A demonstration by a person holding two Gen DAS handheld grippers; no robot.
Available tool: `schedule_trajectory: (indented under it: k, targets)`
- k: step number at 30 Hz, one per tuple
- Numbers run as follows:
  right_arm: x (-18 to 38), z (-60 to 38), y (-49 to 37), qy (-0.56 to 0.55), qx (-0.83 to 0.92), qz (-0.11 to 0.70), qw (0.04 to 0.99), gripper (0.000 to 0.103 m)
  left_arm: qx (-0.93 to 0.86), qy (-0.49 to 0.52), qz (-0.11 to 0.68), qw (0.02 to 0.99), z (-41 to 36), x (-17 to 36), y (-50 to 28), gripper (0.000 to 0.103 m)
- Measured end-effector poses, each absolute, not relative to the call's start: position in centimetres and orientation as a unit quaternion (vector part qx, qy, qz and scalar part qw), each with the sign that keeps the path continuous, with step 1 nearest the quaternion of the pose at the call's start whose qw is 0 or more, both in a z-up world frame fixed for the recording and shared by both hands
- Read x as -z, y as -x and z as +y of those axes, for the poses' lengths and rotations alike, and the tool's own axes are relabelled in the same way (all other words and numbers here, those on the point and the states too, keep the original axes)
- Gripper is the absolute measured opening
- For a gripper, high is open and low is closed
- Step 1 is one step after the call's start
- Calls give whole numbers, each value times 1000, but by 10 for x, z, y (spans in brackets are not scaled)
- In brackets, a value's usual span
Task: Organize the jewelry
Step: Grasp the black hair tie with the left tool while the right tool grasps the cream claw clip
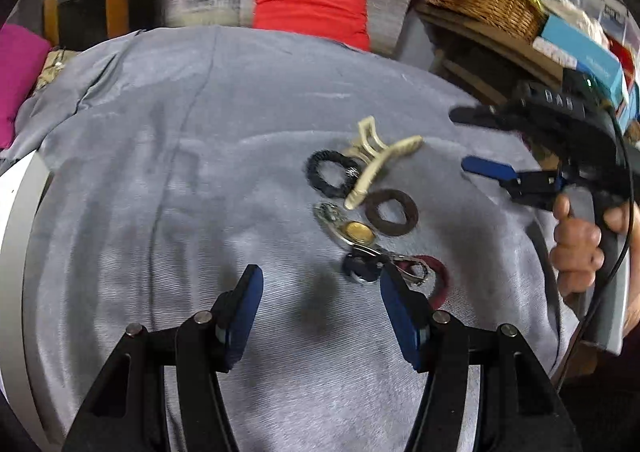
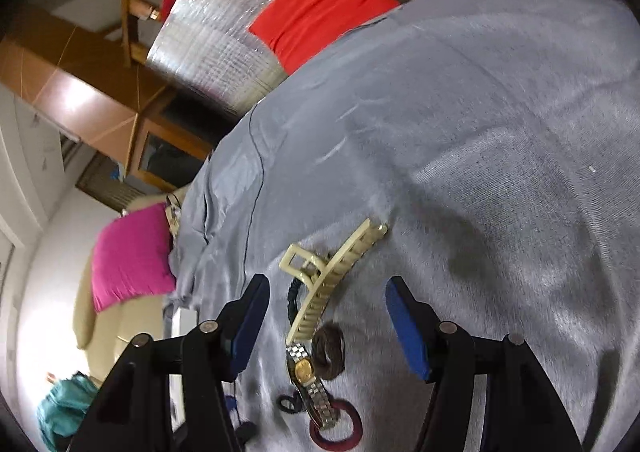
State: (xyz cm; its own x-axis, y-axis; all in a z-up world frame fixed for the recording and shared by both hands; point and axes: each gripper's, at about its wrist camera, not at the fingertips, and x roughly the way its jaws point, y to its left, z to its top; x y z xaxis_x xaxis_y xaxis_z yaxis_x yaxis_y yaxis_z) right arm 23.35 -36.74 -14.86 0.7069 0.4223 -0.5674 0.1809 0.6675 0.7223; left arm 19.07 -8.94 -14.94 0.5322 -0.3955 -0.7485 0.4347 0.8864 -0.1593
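A grey cloth (image 1: 200, 132) covers the round table, and the jewelry lies bunched together toward its right edge: a cream claw clip (image 1: 376, 160) touching a black scrunchie (image 1: 330, 172), a brown hair ring (image 1: 391, 212) beside a gold-faced watch (image 1: 352, 230), and a maroon hair ring (image 1: 438, 272) nearest the front. The left gripper (image 1: 320, 304) hangs over bare cloth, fingers spread apart, empty. The right gripper (image 2: 328, 312), gripped by a hand (image 1: 580, 240), is likewise parted wide and holding nothing, above the clip.
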Motion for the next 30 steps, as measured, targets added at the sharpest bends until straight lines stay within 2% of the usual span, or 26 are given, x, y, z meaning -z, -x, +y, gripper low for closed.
schedule_trajectory:
  k: [8,10,12,14,19,20,30]
  targets:
    - [158,-371,-242,-408,-82,377,828,65,266,-31,435,860,-109,158,-194,59]
    - [160,-374,-243,-416,-82,375,825,65,271,-26,439,856,-111,160,-201,55]
    - [162,-376,-243,-419,-80,372,824,65,279,-15,455,845,-112,165,-208,41]
    - [162,-376,-243,-418,-78,372,825,65,281,-14,467,838,-117,171,-212,34]
    - [165,-374,-246,-412,-71,376,827,65,286,-31,467,836,-125,174,-211,24]
    - [164,-374,-247,-410,-71,376,828,65,290,-25,463,837,-123,171,-211,19]
    - [169,-364,-259,-398,-62,390,828,65,293,-38,443,847,-101,157,-201,19]
